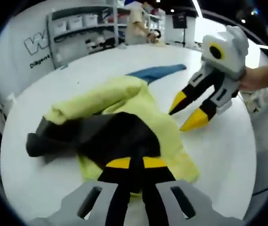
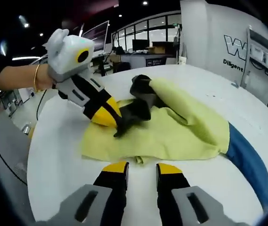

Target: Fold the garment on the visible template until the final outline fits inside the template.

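A yellow garment (image 1: 152, 122) (image 2: 171, 134) with a black part (image 1: 101, 134) (image 2: 141, 101) lies bunched on the round white table (image 1: 228, 155) (image 2: 58, 155). A blue template (image 1: 157, 72) (image 2: 247, 162) sticks out from under its far end. My left gripper (image 1: 135, 163) is shut on the black fabric at the garment's near edge. In the right gripper view the left gripper (image 2: 114, 121) pinches the black cloth and lifts it slightly. My right gripper (image 2: 142, 168) (image 1: 186, 112) stands open just off the yellow hem, with nothing between its fingers.
Shelves with bins (image 1: 82, 28) and a lettered wall (image 2: 235, 49) stand beyond the table. A person (image 1: 136, 21) is at the back. Desks and monitors (image 2: 148, 49) fill the far room. A hand (image 1: 261, 75) and a forearm (image 2: 20, 77) hold the grippers. The table edge (image 2: 30, 141) curves nearby.
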Available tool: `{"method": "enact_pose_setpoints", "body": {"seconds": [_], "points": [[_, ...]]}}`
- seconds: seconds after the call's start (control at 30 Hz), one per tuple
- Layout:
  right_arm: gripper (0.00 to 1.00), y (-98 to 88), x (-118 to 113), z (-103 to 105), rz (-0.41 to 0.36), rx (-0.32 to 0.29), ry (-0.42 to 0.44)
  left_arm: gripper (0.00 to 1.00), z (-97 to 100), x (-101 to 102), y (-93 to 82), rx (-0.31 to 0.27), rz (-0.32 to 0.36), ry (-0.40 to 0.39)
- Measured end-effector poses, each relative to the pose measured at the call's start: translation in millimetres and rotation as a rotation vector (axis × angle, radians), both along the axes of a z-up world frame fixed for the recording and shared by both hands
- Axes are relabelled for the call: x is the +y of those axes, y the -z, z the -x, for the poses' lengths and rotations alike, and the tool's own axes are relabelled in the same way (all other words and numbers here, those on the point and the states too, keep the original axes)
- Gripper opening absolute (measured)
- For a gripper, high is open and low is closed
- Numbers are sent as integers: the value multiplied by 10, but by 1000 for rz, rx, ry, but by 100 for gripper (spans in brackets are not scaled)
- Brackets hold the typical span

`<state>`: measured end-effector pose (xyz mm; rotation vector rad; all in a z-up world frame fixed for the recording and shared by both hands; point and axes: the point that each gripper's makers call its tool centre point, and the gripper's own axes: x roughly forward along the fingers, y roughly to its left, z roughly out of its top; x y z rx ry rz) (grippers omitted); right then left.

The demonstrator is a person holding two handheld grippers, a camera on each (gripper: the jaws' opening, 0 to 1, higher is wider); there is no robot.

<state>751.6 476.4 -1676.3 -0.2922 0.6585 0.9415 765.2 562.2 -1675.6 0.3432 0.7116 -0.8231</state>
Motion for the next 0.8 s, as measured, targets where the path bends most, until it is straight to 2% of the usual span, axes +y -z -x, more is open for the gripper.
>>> {"method": "enact_pose_setpoints", "body": {"seconds": [0.1,0.2,0.27,0.37,0.5,0.63,0.8], "points": [[12,8,42,-51,-3,-28,18,0,-34,58,-58,-14,22,-36],[4,49,79,-63,-12,-16,26,0,-56,101,-100,-24,36,-54],[5,67,65,-95,20,-65,25,0,-89,118,-195,-25,65,-92],[0,49,71,-92,13,-72,21,0,-128,166,-230,-28,92,-128],[0,11,49,-104,20,-84,8,0,-188,313,-291,-51,116,-182],[0,-16,7,-119,40,-101,2,0,-205,351,-367,-61,135,-211],[0,-194,-35,-111,38,-117,-9,0,-261,568,-400,-81,132,-251]]}}
